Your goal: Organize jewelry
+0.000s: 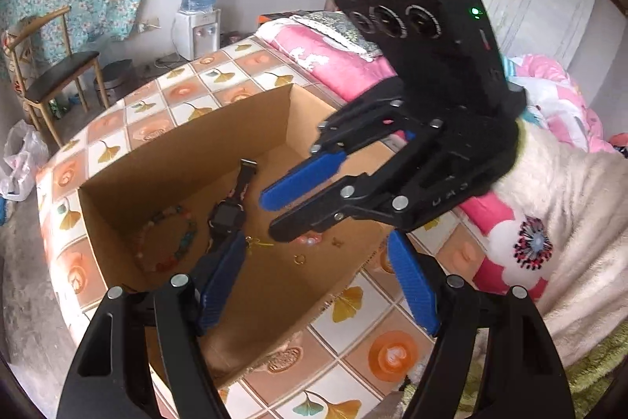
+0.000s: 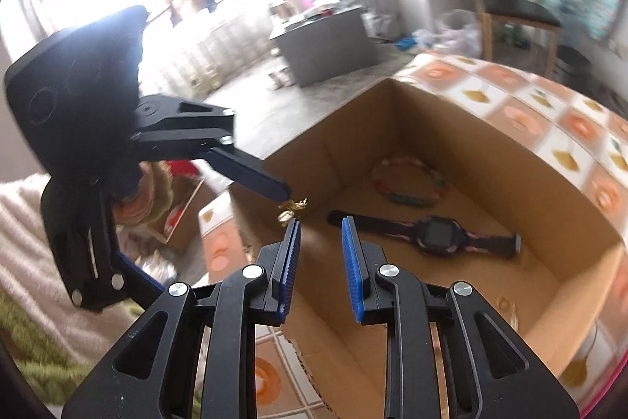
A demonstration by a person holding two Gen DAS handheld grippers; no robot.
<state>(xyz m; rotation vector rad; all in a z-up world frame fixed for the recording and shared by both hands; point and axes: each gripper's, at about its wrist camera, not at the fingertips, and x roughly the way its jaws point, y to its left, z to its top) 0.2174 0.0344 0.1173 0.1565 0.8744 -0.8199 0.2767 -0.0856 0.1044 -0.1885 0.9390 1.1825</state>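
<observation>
Two hand-held tongs poised over an open cardboard box (image 1: 235, 128) standing on a bench (image 1: 188, 85) covered with a tile-patterned cloth, beside a bed (image 1: 333, 53) with pink bedding. The left tongs (image 1: 314, 238) slant steeply down towards the box interior, blue pads spread wide and released, with nothing between them. The right tongs (image 1: 274, 216) enter the left wrist view from the right, angled down and leftward above the box and rolled so that one finger lies over the other. In their own view the right tongs (image 2: 320, 222) show a narrow gap between the pads and grip nothing. The jewelry lies on the box floor: a dark watch (image 1: 227, 214) stretched out flat, a ring of coloured beads (image 1: 172, 238) beside it towards the far wall, and a small gold ring (image 1: 299, 259) apart from both. A small gold trinket (image 2: 292, 209) appears just below one fingertip of the left tongs in the right wrist view. Whether it hangs from that fingertip or lies in the box cannot be told.
</observation>
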